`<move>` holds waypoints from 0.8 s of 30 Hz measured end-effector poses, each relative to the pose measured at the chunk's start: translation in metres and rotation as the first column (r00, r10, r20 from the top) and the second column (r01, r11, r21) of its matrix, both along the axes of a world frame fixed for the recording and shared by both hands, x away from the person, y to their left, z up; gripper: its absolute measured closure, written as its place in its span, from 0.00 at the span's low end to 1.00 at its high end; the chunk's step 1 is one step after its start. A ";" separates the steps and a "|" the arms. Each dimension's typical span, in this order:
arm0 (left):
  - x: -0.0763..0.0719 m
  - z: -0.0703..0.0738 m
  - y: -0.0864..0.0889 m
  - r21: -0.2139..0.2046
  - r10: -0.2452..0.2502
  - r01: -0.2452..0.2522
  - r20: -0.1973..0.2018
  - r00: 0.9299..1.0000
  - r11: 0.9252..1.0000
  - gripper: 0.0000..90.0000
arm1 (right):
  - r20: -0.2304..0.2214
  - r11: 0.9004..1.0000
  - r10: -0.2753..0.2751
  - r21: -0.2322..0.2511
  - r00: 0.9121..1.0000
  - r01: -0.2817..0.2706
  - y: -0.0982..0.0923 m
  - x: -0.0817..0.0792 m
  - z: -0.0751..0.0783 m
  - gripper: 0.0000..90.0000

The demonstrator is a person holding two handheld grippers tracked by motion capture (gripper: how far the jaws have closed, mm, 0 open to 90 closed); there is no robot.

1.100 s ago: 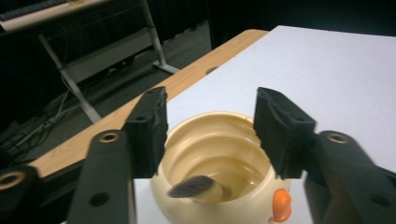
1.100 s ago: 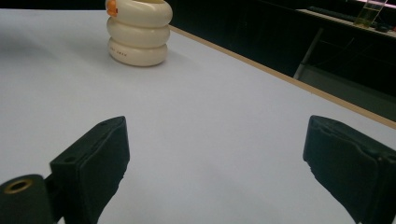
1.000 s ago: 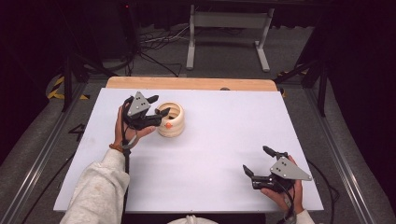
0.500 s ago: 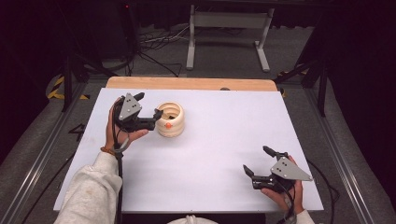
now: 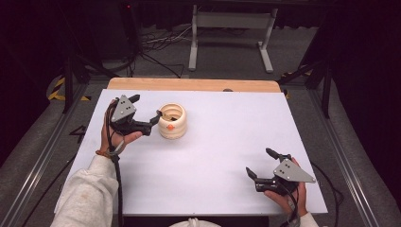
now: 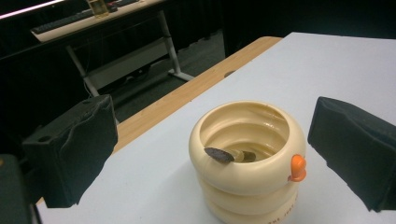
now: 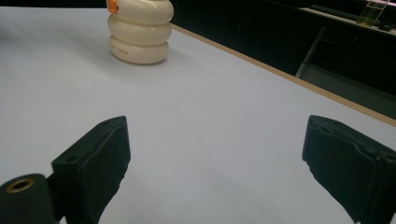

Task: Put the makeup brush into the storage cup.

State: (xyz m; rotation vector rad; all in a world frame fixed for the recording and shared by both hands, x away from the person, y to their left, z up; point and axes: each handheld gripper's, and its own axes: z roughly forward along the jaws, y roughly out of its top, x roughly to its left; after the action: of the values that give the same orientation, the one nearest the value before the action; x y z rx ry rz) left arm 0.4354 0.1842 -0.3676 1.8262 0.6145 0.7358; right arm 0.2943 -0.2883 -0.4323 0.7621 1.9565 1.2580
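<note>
High view: a cream ribbed pot (image 5: 172,121) is seen standing upright in the upper left of the white worktop (image 5: 227,142). The left gripper (image 5: 144,109) is held just beside it at its left, fingers spread, with one tip close to the pot's wall; contact cannot be confirmed. The right gripper (image 5: 257,163) is held at lower right, well apart from the pot, fingers spread and empty.

Left gripper view: the pot (image 6: 247,158) is framed low between the two spread fingers (image 6: 77,149), nothing being pinched. A small dark object (image 6: 219,154) rests at the inner rim, and an orange knob (image 6: 298,167) projects from the side. The step is judged an approach; closing on the pot's wall would be required next.

Right gripper view: the fingers (image 7: 98,163) are spread over bare worktop, the pot (image 7: 138,30) at upper left.
</note>
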 end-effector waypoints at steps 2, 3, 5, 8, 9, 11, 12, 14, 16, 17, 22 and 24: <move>-0.001 0.001 0.000 0.002 -0.005 0.005 0.001 1.000 1.000 0.02 | 0.000 1.000 0.002 0.000 1.000 -0.002 0.000 0.000 0.000 0.09; -0.002 0.001 0.001 0.008 -0.004 0.004 0.009 1.000 1.000 0.02 | 0.001 1.000 0.002 -0.001 1.000 -0.002 0.000 0.000 0.000 0.09; -0.004 0.002 0.001 0.007 -0.001 0.001 0.018 1.000 1.000 0.02 | 0.001 1.000 0.001 0.001 1.000 -0.001 0.000 0.000 0.000 0.09; -0.007 0.004 0.002 0.017 -0.013 0.012 0.016 1.000 1.000 0.03 | 0.000 1.000 0.002 0.001 1.000 -0.002 0.000 0.000 0.000 0.09; -0.008 0.005 0.002 0.032 -0.013 0.013 0.022 1.000 0.999 0.03 | -0.002 1.000 0.004 0.000 1.000 -0.004 0.000 0.000 0.000 0.09; -0.011 0.007 0.003 0.027 -0.018 0.017 0.026 1.000 0.999 0.03 | 0.000 1.000 0.004 -0.003 1.000 -0.004 0.001 0.000 -0.001 0.09; -0.013 0.007 0.003 0.026 -0.016 0.015 0.035 0.999 1.000 0.04 | 0.001 1.000 0.004 -0.003 1.000 -0.004 0.001 0.000 0.000 0.09; -0.015 0.007 0.003 0.032 -0.013 0.011 0.049 0.999 0.999 0.04 | 0.001 1.000 0.005 -0.002 1.000 -0.005 0.001 0.000 0.000 0.09; -0.019 0.007 0.004 0.036 -0.006 0.004 0.056 0.998 0.999 0.04 | 0.004 1.000 0.002 -0.002 1.000 -0.002 0.000 0.000 0.000 0.09; -0.021 0.007 0.004 0.034 -0.005 0.003 0.059 0.998 0.999 0.04 | 0.004 1.000 0.001 -0.001 1.000 -0.001 0.000 0.000 0.000 0.09; -0.029 0.008 0.007 0.027 -0.016 0.014 0.074 0.997 1.000 0.04 | 0.007 1.000 0.000 -0.003 1.000 0.000 0.000 0.000 0.000 0.09; -0.033 0.008 0.008 0.034 -0.024 0.021 0.073 0.997 0.999 0.06 | 0.007 1.000 0.003 -0.004 1.000 -0.003 0.001 0.000 0.000 0.09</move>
State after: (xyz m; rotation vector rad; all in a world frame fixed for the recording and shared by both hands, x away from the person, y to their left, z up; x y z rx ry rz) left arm 0.4026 0.1923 -0.3593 1.8247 0.5359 0.7988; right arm 0.2939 -0.2877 -0.4327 0.7523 1.9544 1.2562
